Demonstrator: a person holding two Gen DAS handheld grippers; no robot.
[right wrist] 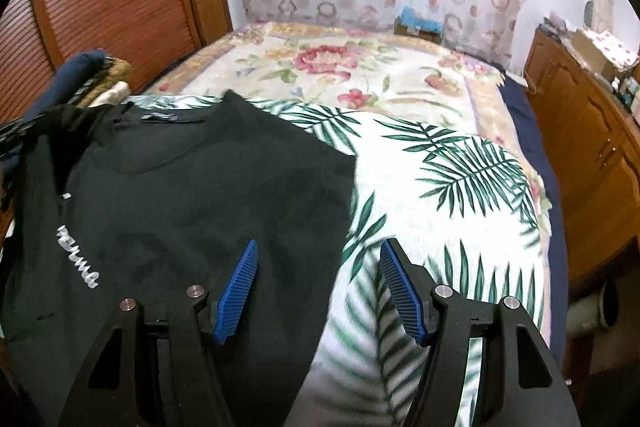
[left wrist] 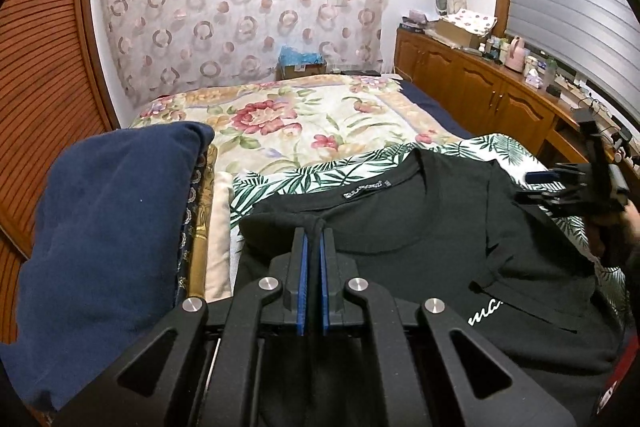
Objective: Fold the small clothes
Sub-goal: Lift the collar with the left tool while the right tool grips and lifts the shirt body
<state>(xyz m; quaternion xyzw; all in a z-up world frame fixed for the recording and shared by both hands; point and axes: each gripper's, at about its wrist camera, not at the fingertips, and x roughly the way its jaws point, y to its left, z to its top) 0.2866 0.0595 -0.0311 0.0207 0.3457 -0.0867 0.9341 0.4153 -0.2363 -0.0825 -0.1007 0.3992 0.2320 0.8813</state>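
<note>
Lying on the leaf-print cover point(right wrist: 440, 163) of the bed, the black shirt point(left wrist: 420, 227) looked light and limp. The left gripper point(left wrist: 312, 239) pinched its shoulder at nine o'clock; the right gripper point(right wrist: 318, 259), jaws wide, hovered over the three-o'clock edge, the sensible hold.

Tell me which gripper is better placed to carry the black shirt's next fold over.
Left. The left gripper has its jaws already shut on the black t-shirt near the collar, so it could probably pull that side across. The right gripper is open and holds nothing.
</note>
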